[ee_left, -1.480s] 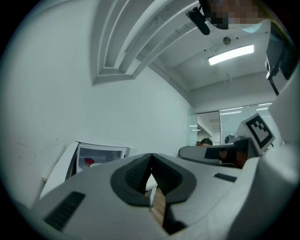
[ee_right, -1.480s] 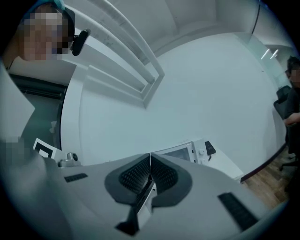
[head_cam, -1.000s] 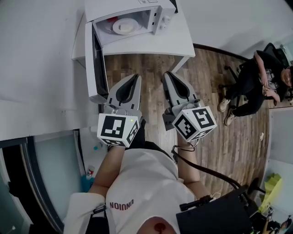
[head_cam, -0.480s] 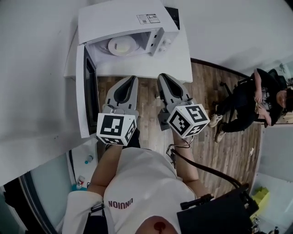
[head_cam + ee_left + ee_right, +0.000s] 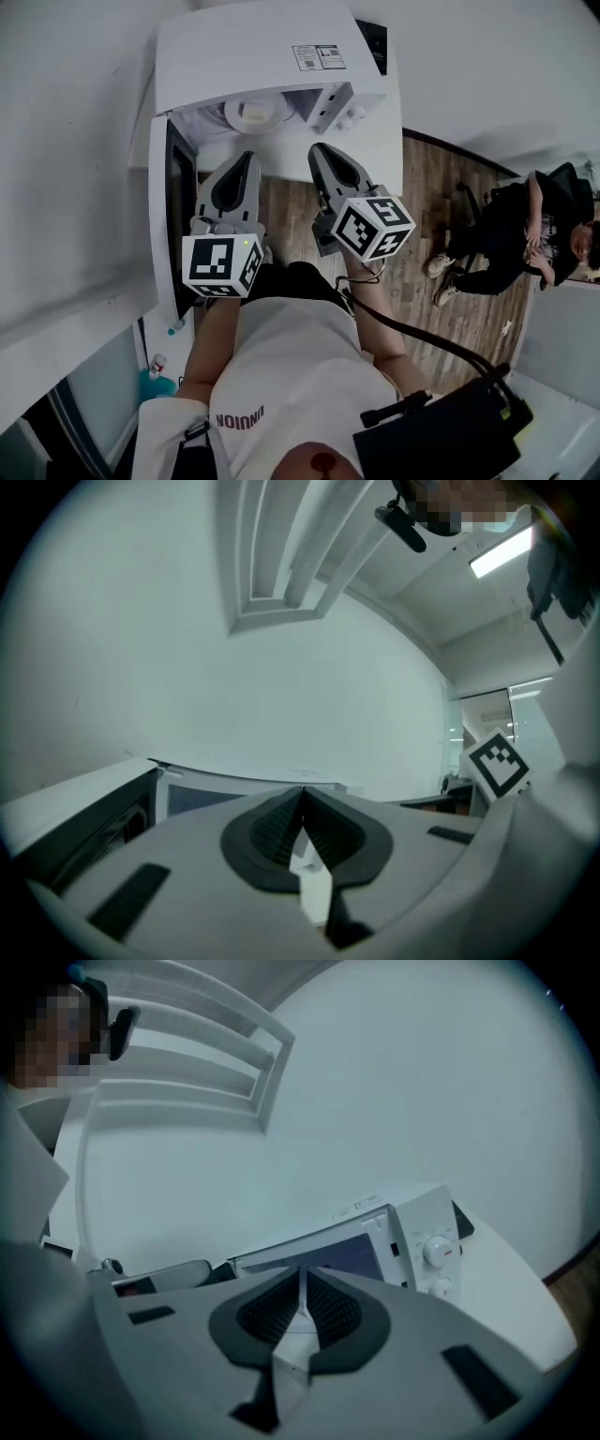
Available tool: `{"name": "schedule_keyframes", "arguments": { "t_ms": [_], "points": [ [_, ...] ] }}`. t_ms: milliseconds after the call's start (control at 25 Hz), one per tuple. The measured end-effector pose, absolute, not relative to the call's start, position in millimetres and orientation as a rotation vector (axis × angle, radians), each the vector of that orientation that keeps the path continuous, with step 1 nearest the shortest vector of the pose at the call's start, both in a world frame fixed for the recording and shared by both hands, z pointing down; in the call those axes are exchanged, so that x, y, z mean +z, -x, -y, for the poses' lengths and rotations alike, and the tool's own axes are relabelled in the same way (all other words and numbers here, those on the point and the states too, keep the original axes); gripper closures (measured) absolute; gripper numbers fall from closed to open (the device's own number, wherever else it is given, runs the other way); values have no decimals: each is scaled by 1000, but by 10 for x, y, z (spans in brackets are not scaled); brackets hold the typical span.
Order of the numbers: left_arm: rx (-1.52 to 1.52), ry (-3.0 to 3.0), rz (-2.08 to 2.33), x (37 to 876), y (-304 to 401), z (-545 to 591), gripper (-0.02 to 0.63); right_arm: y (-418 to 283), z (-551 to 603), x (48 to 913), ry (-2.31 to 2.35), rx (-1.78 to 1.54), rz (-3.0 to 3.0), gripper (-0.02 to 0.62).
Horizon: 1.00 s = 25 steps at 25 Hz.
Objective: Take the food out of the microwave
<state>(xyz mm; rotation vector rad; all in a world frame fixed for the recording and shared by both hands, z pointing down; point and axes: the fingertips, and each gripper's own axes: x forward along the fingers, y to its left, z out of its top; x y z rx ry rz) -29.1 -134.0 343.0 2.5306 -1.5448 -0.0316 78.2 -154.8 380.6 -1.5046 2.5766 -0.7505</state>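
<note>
Far left, the microwave door [image 5: 161, 225] stands wide open, swung out toward the near side. Just right of it is the left gripper [image 5: 247, 156], pointing at the oven, its jaws clenched together with nothing between them. Beyond its tips sits the food, a pale round dish [image 5: 255, 114], inside the microwave [image 5: 262, 52] on the white table [image 5: 380, 150], untouched. Next comes the right gripper [image 5: 319, 148], jaws pressed together and empty too, aimed near the control knobs [image 5: 438, 1252]. Far right, well apart, a seated person [image 5: 530, 234] is over the wooden floor [image 5: 450, 309].
</note>
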Motion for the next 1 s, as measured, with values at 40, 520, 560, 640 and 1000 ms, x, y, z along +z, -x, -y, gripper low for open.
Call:
{"name": "schedule_keyframes", "arguments": {
  "t_ms": [40, 520, 560, 640, 1000],
  "points": [
    [-26, -2509, 1572, 3451, 337, 1366, 591, -755, 1610, 3854, 1482, -775, -2587, 572],
    [26, -2289, 1830, 3660, 640, 1566, 592, -460, 2198, 4473, 1247, -1071, -2704, 495],
    [27, -2279, 1844, 3654, 644, 1571, 591, -438, 2226, 4527, 1231, -1102, -2704, 488],
    [27, -2266, 1864, 3644, 646, 1565, 592, -397, 2265, 4637, 1196, -1170, -2707, 480],
    [70, -2239, 1851, 3851, 612, 1540, 591, -264, 2477, 5210, 1143, -1453, -2628, 449]
  ]
}}
